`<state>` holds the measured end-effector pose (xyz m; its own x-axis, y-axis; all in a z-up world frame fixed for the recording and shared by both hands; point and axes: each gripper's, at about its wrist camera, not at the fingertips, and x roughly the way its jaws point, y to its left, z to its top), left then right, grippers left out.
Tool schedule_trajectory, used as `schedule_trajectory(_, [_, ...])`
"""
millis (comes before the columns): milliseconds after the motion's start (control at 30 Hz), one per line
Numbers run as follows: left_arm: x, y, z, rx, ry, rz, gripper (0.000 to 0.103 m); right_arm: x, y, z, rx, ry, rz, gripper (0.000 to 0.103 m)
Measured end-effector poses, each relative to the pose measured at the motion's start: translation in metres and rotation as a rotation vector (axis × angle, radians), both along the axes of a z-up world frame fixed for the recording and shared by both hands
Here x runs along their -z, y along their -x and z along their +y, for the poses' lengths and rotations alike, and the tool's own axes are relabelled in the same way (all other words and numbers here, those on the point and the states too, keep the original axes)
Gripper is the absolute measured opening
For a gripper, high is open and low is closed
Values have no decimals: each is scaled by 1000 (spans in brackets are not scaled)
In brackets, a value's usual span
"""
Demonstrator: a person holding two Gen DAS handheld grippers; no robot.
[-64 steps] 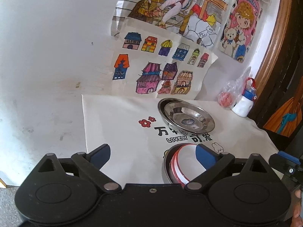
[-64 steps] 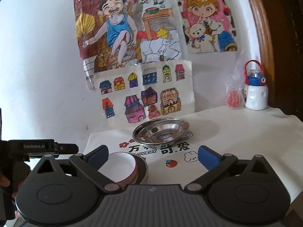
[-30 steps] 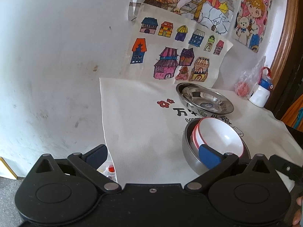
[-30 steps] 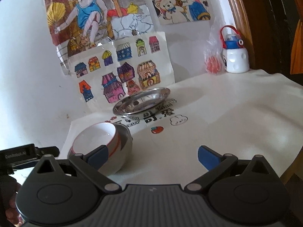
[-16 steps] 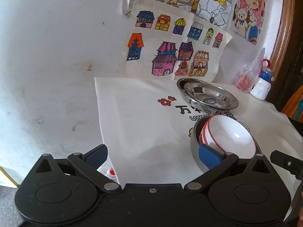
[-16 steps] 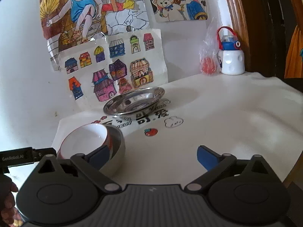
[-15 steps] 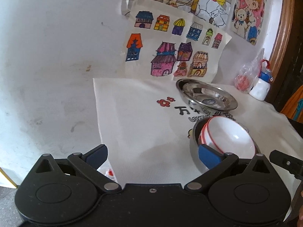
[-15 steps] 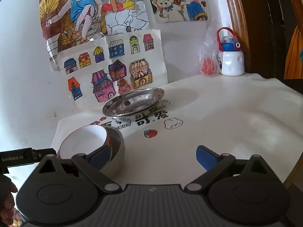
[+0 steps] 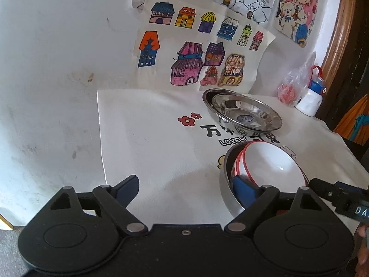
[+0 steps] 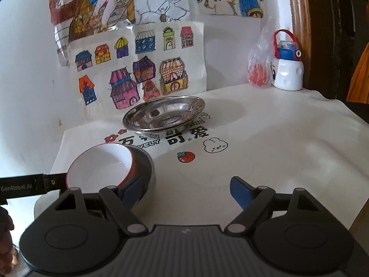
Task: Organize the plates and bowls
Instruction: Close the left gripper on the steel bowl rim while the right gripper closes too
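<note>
Both tongs closing with nothing gripped, left tongs [image 9: 184,190] and right tongs [image 10: 183,191] flanking the nested bowls [image 10: 108,168], "LOVELY" print [image 9: 231,141] just beyond the bowls, "GenRobot" on the left tool's bar [image 10: 16,188].

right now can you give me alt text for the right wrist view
A white bowl with a red rim sits tilted inside a steel bowl at lower left on a white printed cloth, with the right tool closing, nothing between its pads. Behind lie a steel plate, a bottle and wall drawings.
</note>
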<state>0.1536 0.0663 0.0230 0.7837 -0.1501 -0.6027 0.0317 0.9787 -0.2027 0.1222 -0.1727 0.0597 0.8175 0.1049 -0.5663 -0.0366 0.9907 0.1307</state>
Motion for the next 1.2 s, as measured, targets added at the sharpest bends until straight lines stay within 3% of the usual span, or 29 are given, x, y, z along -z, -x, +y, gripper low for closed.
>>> schedule_trajectory(233, [-6,-2,-7,5,-17,19,74,0,-7,18,-25,36,54,68])
schedule_trajectory(500, [-2,-8,-10,28,34,36,55,0,-12,21,-35,33,63,54])
schedule_trajectory(667, [-1,-15,-17,57,36,55,41,-1,-18,18,-47,4,84,50])
schedule_trajectory(867, [0,-22,-16,61,64,81,37,0,-20,18,-30,-17,89,50])
schedule_trajectory(933, [1,-23,-15,56,77,87,37,1,-20,19,-27,-18,84,45])
schedule_trajectory(1067, [1,-21,-16,35,82,82,36,1,-17,25,-40,-28,72,23])
schedule_trajectory(1200, [0,-18,-19,47,80,64,25,0,-15,32,-41,-31,61,13])
